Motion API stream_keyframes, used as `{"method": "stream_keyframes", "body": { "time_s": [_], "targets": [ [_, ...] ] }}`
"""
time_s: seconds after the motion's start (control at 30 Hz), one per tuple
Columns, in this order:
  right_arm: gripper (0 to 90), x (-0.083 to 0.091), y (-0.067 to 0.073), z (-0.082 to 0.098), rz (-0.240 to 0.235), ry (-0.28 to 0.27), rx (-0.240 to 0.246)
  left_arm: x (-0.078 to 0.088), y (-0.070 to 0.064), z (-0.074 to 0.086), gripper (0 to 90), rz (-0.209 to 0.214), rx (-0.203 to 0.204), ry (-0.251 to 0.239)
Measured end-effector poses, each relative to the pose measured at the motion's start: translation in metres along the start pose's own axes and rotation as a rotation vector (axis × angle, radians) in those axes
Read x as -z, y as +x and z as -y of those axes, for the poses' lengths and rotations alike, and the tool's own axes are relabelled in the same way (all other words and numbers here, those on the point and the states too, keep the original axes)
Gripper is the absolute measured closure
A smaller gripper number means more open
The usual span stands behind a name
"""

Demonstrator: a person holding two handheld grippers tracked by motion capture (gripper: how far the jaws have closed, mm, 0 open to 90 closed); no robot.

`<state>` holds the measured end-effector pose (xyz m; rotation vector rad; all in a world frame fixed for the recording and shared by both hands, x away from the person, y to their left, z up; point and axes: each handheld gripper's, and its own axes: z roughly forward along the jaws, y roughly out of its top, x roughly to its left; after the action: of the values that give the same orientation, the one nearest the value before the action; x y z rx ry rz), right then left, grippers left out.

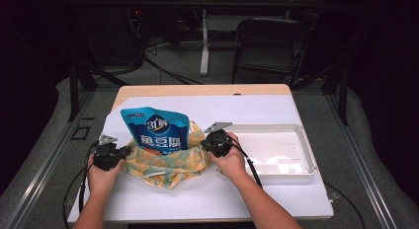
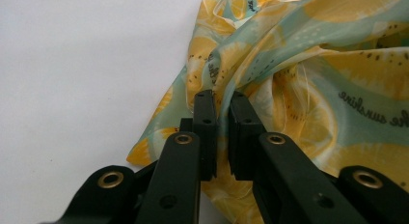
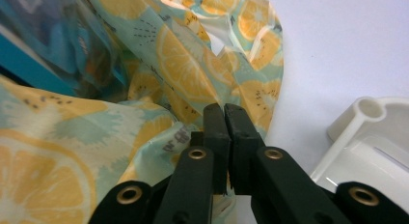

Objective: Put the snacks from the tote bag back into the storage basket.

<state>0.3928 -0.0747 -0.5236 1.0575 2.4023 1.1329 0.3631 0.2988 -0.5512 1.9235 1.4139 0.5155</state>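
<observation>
The left hand-held gripper (image 2: pixel 219 101) has its jaws drawn narrow on a fold of the thin lemon-printed yellow and mint plastic bag (image 1: pixel 165 162), pinching its left edge. The right hand-held gripper (image 3: pixel 224 110) is likewise nearly closed, with a strip of the bag's right rim caught between its pads. The bag therefore lies between the two hand-held grippers, its mouth stretched along the line from one to the other, and each sits right at its own side of it, neither nearer than the other.

Standing upright in the bag, its upper half above the rim, is a blue glossy snack pouch (image 1: pixel 155 129) with white lettering. Right of the bag, just beside the right hand (image 1: pixel 230 160), rests a shallow white plastic tray (image 1: pixel 306 150). Bag and tray sit on the white-topped counter (image 1: pixel 257 108). Any coming move, I judge, turns on that left-to-right span: lifting or spreading both sides evenly keeps the pouch inside.
</observation>
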Motion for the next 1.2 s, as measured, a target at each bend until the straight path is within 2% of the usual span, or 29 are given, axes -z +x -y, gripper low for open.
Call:
{"method": "stream_keyframes", "body": {
  "time_s": [0.13, 0.3, 0.5, 0.67, 0.83, 0.93, 1.2],
  "targets": [
    [80.4, 0.013, 0.002, -0.003, -0.014, -0.051, -0.006, 0.002, 0.000, 0.000, 83.3, 0.011, 0.018, -0.008],
    [74.1, 0.035, 0.008, -0.007, -0.033, -0.124, 0.010, 0.004, 0.000, 0.000, 83.1, 0.009, 0.016, -0.013],
    [72.2, 0.047, 0.022, -0.007, -0.072, -0.165, 0.043, 0.005, -0.002, 0.000, 82.6, 0.004, 0.014, -0.021],
    [66.6, 0.046, 0.032, -0.006, -0.134, -0.150, 0.070, 0.005, -0.002, 0.001, 81.9, 0.005, 0.016, -0.023],
    [59.7, 0.041, 0.042, 0.001, -0.164, -0.123, 0.100, 0.005, -0.002, 0.001, 80.9, 0.002, 0.010, -0.020],
    [56.3, 0.038, 0.044, 0.003, -0.147, -0.118, 0.114, 0.005, -0.002, 0.001, 80.2, -0.001, 0.009, -0.020],
    [48.3, 0.030, 0.043, 0.004, -0.155, -0.087, 0.120, 0.005, -0.003, 0.001, 77.9, -0.004, 0.007, -0.029]
  ]
}}
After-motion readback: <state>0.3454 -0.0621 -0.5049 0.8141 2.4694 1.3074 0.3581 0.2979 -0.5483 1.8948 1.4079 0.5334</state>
